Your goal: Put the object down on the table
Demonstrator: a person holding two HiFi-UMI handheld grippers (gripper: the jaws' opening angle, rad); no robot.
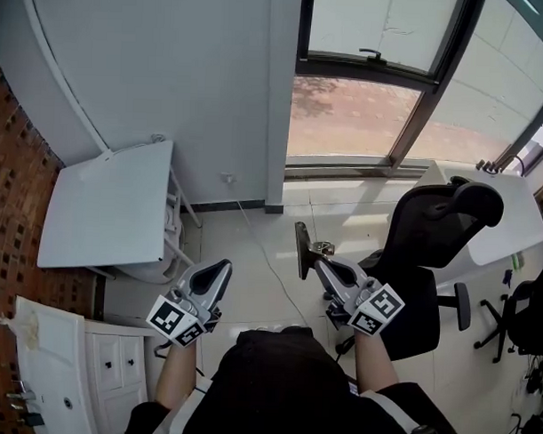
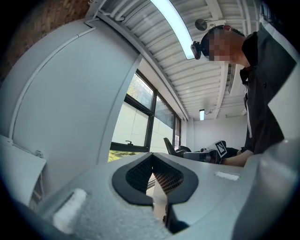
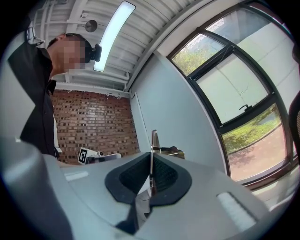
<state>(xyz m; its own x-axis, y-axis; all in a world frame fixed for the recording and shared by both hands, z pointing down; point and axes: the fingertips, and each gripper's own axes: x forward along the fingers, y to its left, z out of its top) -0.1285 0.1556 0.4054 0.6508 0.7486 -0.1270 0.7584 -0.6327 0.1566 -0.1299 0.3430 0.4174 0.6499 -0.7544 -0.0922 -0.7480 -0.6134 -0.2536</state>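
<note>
My right gripper (image 1: 323, 265) is shut on a thin flat dark plate with a metal knob (image 1: 302, 249), held in the air over the floor and pointing toward the window. In the right gripper view the plate (image 3: 153, 140) stands edge-on, rising from between the closed pads (image 3: 159, 174). My left gripper (image 1: 218, 272) hangs at the same height to the left, shut with nothing in it; its pads (image 2: 165, 180) meet at the tips. The white table (image 1: 103, 206) lies ahead and left of the left gripper.
A black office chair (image 1: 431, 235) stands close on the right, with a white desk (image 1: 511, 220) behind it. A white cabinet (image 1: 62, 364) sits at lower left. A cable (image 1: 261, 247) runs across the tiled floor. Wall and window are ahead.
</note>
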